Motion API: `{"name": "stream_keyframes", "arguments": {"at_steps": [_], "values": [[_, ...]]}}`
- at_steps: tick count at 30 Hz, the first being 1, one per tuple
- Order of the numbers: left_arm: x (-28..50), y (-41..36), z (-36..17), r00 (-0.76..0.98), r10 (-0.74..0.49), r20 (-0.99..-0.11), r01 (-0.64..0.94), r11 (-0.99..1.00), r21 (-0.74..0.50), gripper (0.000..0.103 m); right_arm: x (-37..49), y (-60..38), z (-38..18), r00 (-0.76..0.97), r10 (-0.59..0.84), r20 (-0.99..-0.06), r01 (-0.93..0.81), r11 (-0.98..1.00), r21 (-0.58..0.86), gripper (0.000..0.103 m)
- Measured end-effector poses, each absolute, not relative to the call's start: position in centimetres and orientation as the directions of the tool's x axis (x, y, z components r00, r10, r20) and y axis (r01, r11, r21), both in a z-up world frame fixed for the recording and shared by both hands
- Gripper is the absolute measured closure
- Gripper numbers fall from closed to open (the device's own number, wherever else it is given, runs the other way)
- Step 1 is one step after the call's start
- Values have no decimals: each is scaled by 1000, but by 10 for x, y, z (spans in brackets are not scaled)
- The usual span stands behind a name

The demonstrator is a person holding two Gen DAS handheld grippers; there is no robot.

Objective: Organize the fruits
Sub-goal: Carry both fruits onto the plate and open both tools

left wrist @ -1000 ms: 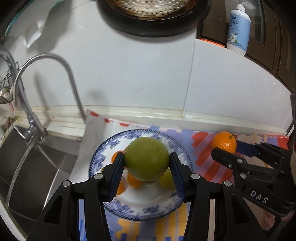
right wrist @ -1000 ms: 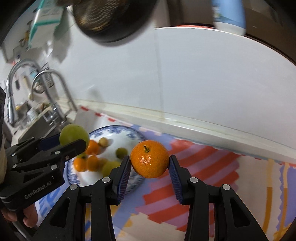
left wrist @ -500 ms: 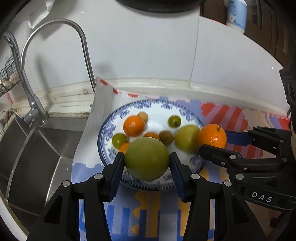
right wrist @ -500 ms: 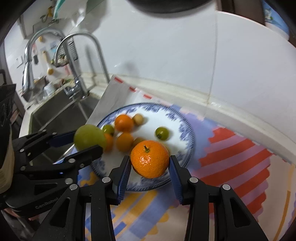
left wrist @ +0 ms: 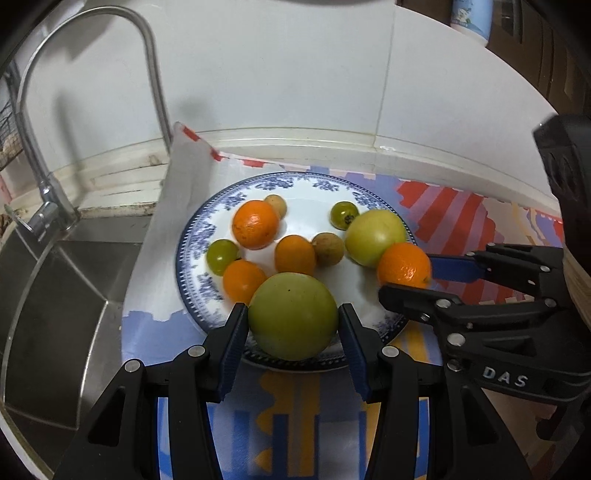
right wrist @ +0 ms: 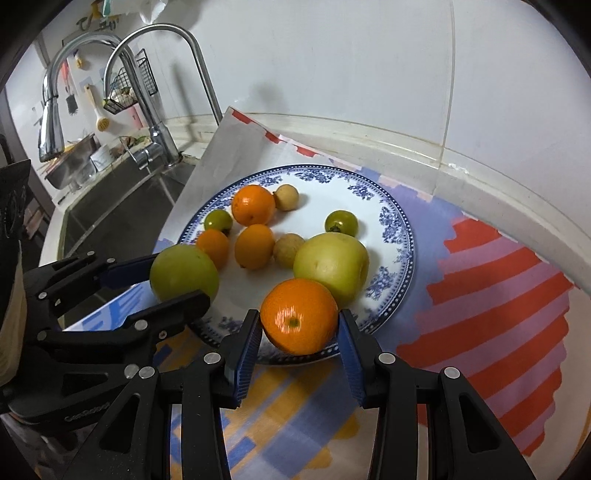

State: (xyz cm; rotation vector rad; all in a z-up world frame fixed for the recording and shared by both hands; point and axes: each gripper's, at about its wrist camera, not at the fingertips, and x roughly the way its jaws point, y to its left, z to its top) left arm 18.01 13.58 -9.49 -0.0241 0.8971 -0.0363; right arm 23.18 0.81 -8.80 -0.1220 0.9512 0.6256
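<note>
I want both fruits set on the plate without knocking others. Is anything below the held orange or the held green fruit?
Under the orange the plate looks bare, though the yellow-green fruit crowds it. The green fruit has bare plate below too, with a small orange beside it.

I see a steel sink at my left; its curved faucet rises behind; a patterned mat lies right of the sink; a white bottle stands far beyond it.
</note>
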Motion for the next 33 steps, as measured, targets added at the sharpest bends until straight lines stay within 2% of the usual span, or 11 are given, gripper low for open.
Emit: {"name": "stream_keyframes", "arguments": {"at_steps": [14,21,24,28,33], "values": [[202,131,-105,613,-64,-787,27,998,-60,53,254,1,-96,428,411,-805,-519,841,154,60],[186,135,-82,662,81,-745,-74,996,42,33,253,2,-94,423,422,-802,-523,836,165,60],[174,140,-70,684,147,-714,-129,988,80,31,249,4,-92,426,430,-796,-538,828,159,59],[160,146,-59,695,185,-695,-176,981,85,29,237,8,-77,453,448,-771,-565,813,142,49],[139,142,-47,708,195,-679,-201,977,72,28,213,-3,-53,527,431,-732,-549,830,93,49]]}}
